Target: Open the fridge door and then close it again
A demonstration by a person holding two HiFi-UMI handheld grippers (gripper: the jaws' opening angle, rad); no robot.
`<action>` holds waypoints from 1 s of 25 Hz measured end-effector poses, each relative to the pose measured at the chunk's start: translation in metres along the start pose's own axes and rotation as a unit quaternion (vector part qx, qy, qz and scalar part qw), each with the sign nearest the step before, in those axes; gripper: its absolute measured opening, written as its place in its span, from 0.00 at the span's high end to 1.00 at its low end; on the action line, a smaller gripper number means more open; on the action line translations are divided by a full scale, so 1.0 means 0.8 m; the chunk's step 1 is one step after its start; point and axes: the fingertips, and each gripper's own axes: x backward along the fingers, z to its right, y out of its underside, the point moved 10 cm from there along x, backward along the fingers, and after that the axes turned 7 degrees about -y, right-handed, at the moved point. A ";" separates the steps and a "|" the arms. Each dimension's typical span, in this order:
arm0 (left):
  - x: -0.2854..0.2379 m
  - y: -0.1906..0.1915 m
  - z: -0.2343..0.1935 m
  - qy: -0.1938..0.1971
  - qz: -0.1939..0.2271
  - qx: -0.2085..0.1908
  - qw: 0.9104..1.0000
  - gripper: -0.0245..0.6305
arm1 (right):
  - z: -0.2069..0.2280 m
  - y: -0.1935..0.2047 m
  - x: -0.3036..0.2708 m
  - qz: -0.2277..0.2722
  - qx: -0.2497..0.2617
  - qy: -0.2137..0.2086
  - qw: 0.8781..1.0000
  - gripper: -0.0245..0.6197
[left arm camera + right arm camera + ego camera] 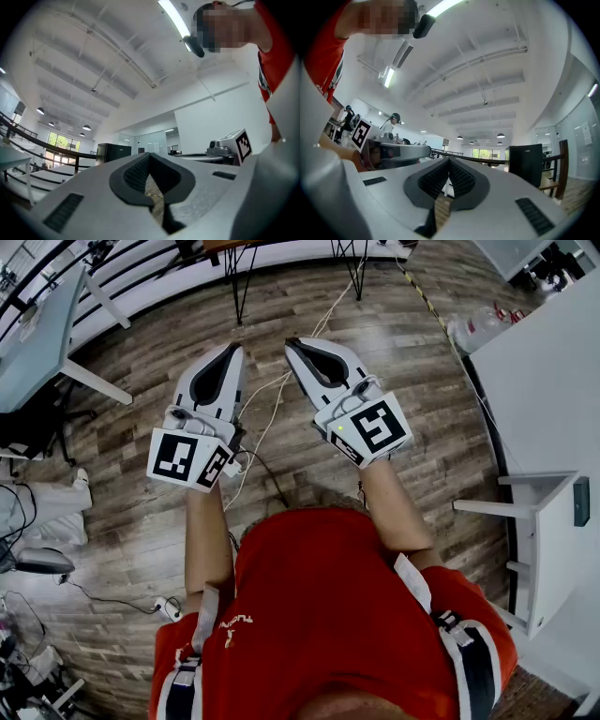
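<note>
- Wood plank floor (394,343) in a large open room with a white ceiling; a white cable (263,426) trails across the boards.
- Grey table (37,343) at far left, white table (548,371) at right edge; a bare lane of floor runs between them.
- Left gripper (233,347) and right gripper (292,341) are side by side above the floor, jaws closed, nothing held.
- Tall black unit (112,152), apparently the fridge, stands far ahead, well apart from both grippers.
</note>
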 end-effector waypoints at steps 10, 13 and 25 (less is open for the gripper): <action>0.015 0.007 -0.057 0.014 0.002 0.015 1.000 0.95 | -0.023 0.005 -0.040 0.000 -0.002 0.017 1.000 0.92; 0.010 0.011 -0.067 0.016 0.004 0.019 1.000 0.95 | -0.017 0.008 -0.045 -0.002 -0.003 0.023 1.000 0.92; -0.094 0.023 -0.111 0.021 0.004 0.005 1.000 0.95 | 0.095 0.037 -0.094 0.011 0.016 0.021 1.000 0.92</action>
